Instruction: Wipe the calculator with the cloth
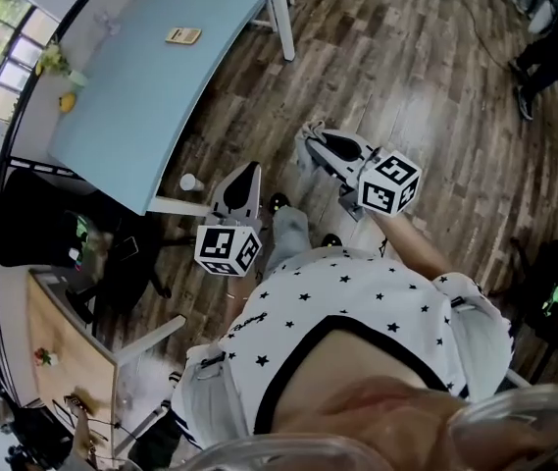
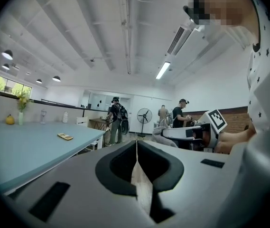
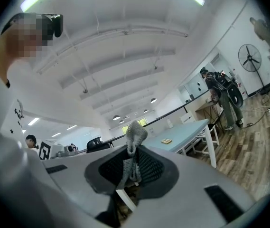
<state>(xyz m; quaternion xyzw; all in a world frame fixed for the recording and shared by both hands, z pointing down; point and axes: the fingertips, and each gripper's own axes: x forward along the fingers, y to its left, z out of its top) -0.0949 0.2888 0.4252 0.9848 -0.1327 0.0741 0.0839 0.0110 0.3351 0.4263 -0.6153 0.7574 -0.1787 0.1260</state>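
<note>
Wiping hasn't started: both grippers are over the wood floor (image 1: 396, 77), well apart from the surface (image 1: 122, 96). The right gripper (image 3: 134, 151) is pinching the grey cloth (image 3: 135, 134), with only a short tuft past the tips. The left gripper (image 2: 136, 148) is pressed together with nothing in it. The calculator (image 1: 182, 35) lies flat and alone around the middle of the light-blue surface, toward the end with the white legs, clear of every edge. It's small, flat and rectangular, with a tan/yellow body and a darker face; keys are too small to read. My take for the approach: come in low and tilt the right gripper so the tuft touches, not the hard tips. It looks light and likely to skate on that smooth top, so pin one end with the left gripper, then use light strokes along its length.
</note>
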